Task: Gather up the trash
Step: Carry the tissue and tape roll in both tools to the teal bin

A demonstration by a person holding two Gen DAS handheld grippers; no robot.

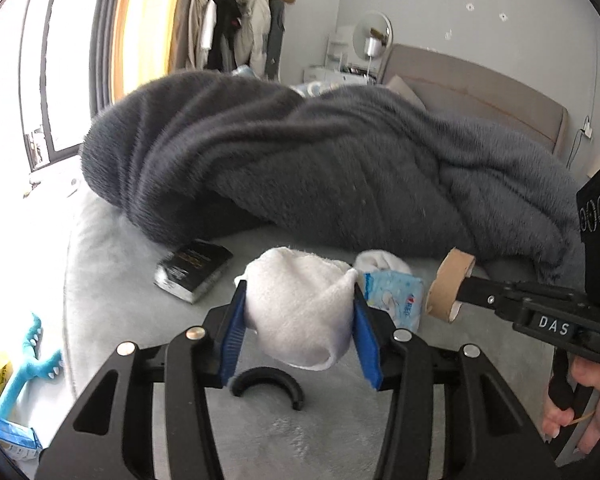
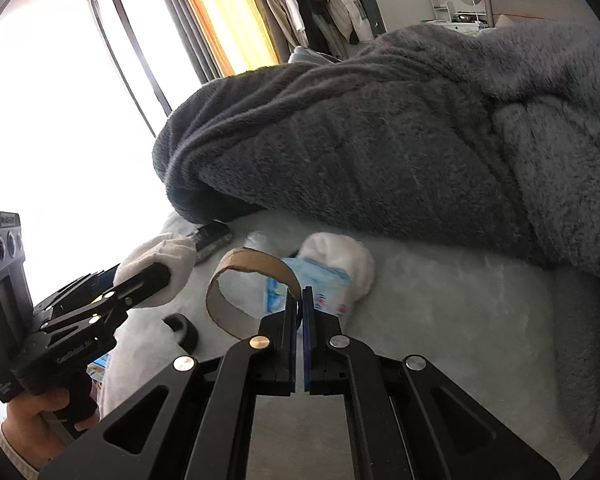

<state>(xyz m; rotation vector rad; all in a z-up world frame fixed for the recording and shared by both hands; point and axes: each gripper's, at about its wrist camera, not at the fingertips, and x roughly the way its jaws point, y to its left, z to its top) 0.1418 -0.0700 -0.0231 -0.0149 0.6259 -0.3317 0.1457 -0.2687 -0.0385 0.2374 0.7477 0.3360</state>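
While both grippers have trash in hand above the bed [image 1: 111, 264], nothing shows yet as binned, so I judge the job about midway: the left gripper [image 1: 300, 312] has its blue pads pressed on a white wad [image 1: 300, 308] lifted clear of the sheet, and the right gripper [image 2: 300, 320] is fully closed, pinching the wall of a cardboard tube [image 2: 235, 304]. Left on the bed are a tissue pack [image 1: 392, 300], a second wad [image 2: 340, 264] touching it, a black half ring [image 1: 265, 386] and a book [image 1: 193, 270], which is likely no trash; no bin is in view.
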